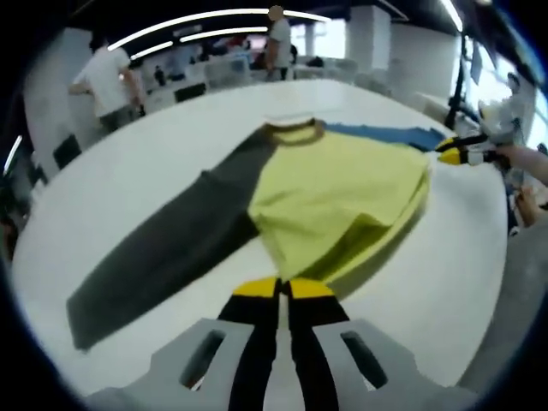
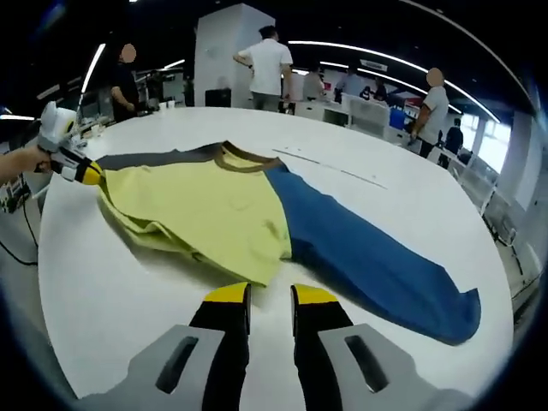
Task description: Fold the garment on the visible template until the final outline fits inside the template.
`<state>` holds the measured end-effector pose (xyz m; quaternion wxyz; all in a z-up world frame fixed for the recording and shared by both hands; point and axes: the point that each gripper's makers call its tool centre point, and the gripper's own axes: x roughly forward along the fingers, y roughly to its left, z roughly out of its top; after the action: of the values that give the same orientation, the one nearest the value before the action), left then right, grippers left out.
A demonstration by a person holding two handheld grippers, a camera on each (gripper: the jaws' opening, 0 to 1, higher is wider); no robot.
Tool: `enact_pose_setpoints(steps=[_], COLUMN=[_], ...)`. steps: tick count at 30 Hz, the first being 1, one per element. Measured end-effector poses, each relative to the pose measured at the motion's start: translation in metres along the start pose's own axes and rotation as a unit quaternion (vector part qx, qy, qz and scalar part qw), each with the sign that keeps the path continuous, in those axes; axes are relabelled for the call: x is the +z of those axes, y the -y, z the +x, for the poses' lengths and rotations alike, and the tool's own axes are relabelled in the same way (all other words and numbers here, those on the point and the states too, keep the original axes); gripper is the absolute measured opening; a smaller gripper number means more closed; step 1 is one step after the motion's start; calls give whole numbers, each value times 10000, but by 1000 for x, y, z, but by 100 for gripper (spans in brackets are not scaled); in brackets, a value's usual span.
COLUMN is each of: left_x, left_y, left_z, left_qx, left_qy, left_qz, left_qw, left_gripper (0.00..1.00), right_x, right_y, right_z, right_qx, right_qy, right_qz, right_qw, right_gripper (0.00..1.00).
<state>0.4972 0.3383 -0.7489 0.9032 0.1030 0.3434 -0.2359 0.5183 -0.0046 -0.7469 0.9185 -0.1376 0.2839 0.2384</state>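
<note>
A long-sleeved shirt [image 1: 334, 188] lies flat on a white table: yellow-green body, brown collar [image 1: 295, 131], dark grey sleeve [image 1: 171, 248], blue sleeve [image 2: 368, 248]. My left gripper [image 1: 284, 287] has its jaws almost together at the near hem, which rises in a fold with shadow under it. In the right gripper view the left gripper [image 2: 86, 171] sits at the shirt's pointed far-left hem corner. My right gripper [image 2: 270, 295] meets the other hem corner of the shirt [image 2: 205, 205] with a narrow gap between its jaws. In the left gripper view the right gripper [image 1: 449, 152] is at the body's right edge.
The white table [image 1: 154, 154] is large and rounded, with thin dark marks [image 2: 334, 169] beyond the collar. Its edge [image 2: 505, 282] runs close past the blue cuff. Several people stand among desks behind the table. A hand [image 2: 17, 161] holds the left gripper.
</note>
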Motion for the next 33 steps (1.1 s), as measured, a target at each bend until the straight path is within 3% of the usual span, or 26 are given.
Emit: enact_pose_setpoints(steps=[6,19,24,33], left_x=[0,-1,-1,-2], left_y=[-1,-1,-1,-1], left_z=[0,0,0,0], left_qx=[-4,-45,-53,-54], left_qy=[21,-10,-10,-37], left_qz=[-25,7,5,27], left_qw=[10000,10000,10000,10000], left_gripper=[0,0,0,0], right_x=[-6,-7,2,6], right_y=[2,5,5,5], right_z=[6,16,19,26], right_qx=[-44,-44,-69,-75], right_qy=[-117,-108,81,42], right_qz=[-85,213,440,526], right_qw=[9999,9997,9990,9986], right_gripper=[19,16,13,7])
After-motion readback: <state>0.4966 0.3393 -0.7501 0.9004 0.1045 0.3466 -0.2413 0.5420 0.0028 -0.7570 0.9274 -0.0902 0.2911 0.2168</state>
